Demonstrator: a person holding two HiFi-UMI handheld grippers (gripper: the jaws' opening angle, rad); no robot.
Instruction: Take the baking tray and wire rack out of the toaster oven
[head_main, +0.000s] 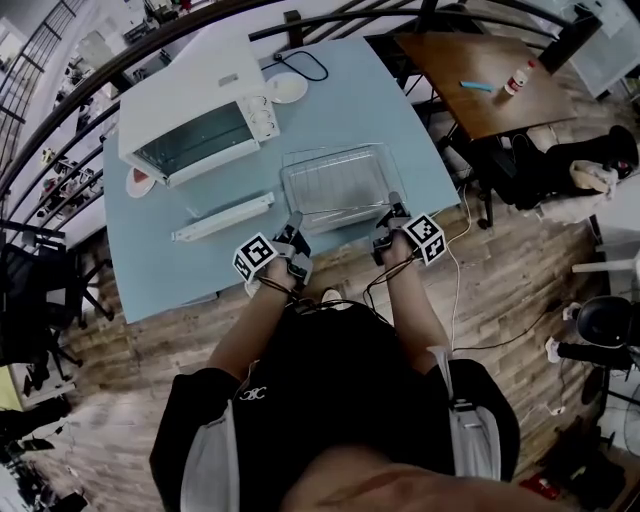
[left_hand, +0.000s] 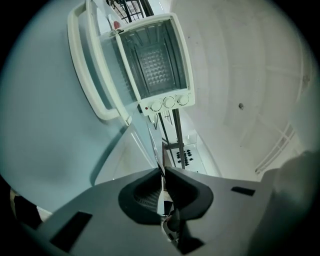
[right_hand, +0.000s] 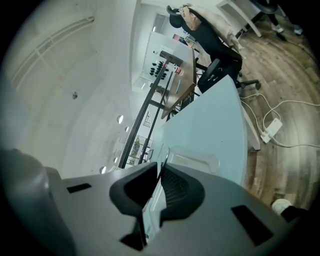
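We have the left tongs (head_main: 293, 232) and the right tongs (head_main: 390, 218) each clamped on the near rim of the baking tray (head_main: 330, 152). In both gripper views only a thin lip of metal shows between the pads of the left tongs (left_hand: 161, 172) and the right tongs (right_hand: 160, 172). The tray stretches away ahead of both tongs, low over the tabletop (head_main: 340, 90). We cannot tell whether it is resting there yet. What looks like the wire rack (head_main: 340, 190) lies loose inside it. The toaster oven (head_main: 195, 120) stands ahead and to the left of the left tongs with its door (head_main: 222, 217) dropped open, so the tray is already clear of it.

The main risk, as we judge it, is the slim bite. With both tongs on one edge, the far end hangs unsupported, and the lip could slide out from between the pads. A tilt would send the rack skating toward the far wall, or over it. If one pair of tongs lets go before the other, the tray would twist. Set down too close to us, it could overhang the tabletop's near edge. If it drifts left, it could knock the open door.
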